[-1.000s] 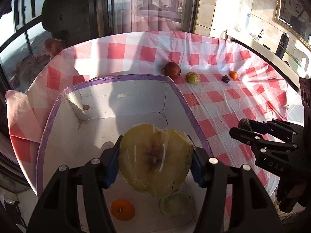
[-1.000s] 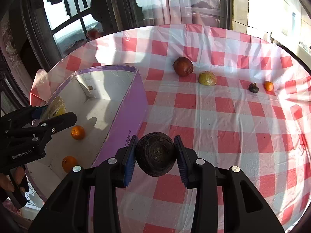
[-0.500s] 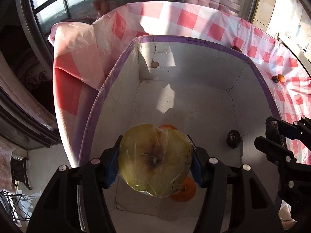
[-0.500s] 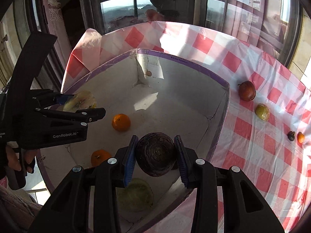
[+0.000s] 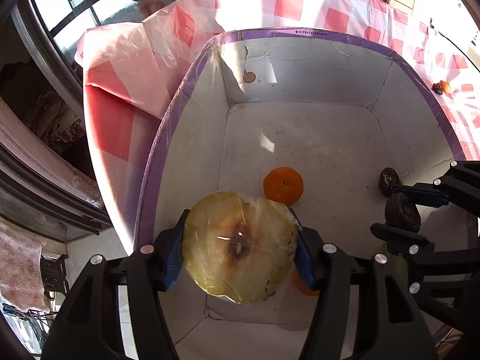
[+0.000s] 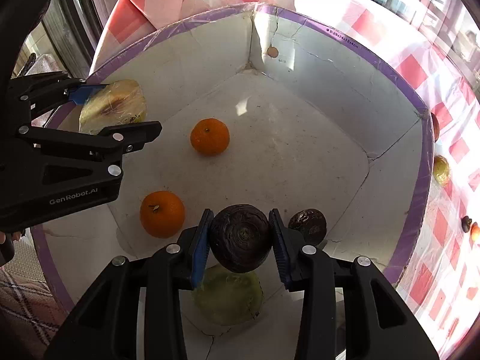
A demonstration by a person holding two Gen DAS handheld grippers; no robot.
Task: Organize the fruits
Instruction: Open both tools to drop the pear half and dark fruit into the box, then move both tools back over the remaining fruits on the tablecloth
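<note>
Over the box, both my claws are loaded. My left gripper (image 5: 240, 255) has its blue pads clamped on either side of a plastic-wrapped apple half (image 5: 238, 247), cut face toward the camera with a brown core patch, held above the near-left part of the white box (image 5: 300, 69). From the right wrist cam you can see the same apple half (image 6: 114, 106) pinched in that claw, up near the box's left wall.

My right gripper (image 6: 241, 240) is at a medium opening, pads pressed on both sides of a dark wrinkly round fruit (image 6: 240, 237), hanging over the near end of the box. A pale green fruit (image 6: 228, 297) sits on the floor right below it, and a smaller dark wrinkled fruit (image 6: 307, 226) lies just beside the right pad.

Also on the box floor: one orange (image 6: 210, 136) near the middle and a second orange (image 6: 162, 213) closer to me, well apart from each other.

Outside the purple rim, on the red-checked tablecloth (image 6: 414, 69), there's a yellowish fruit (image 6: 441, 169) just past the wall, plus a tiny dark fruit (image 6: 466, 223) and a small orange one (image 6: 475, 231) touching or nearly so, can't tell which.
</note>
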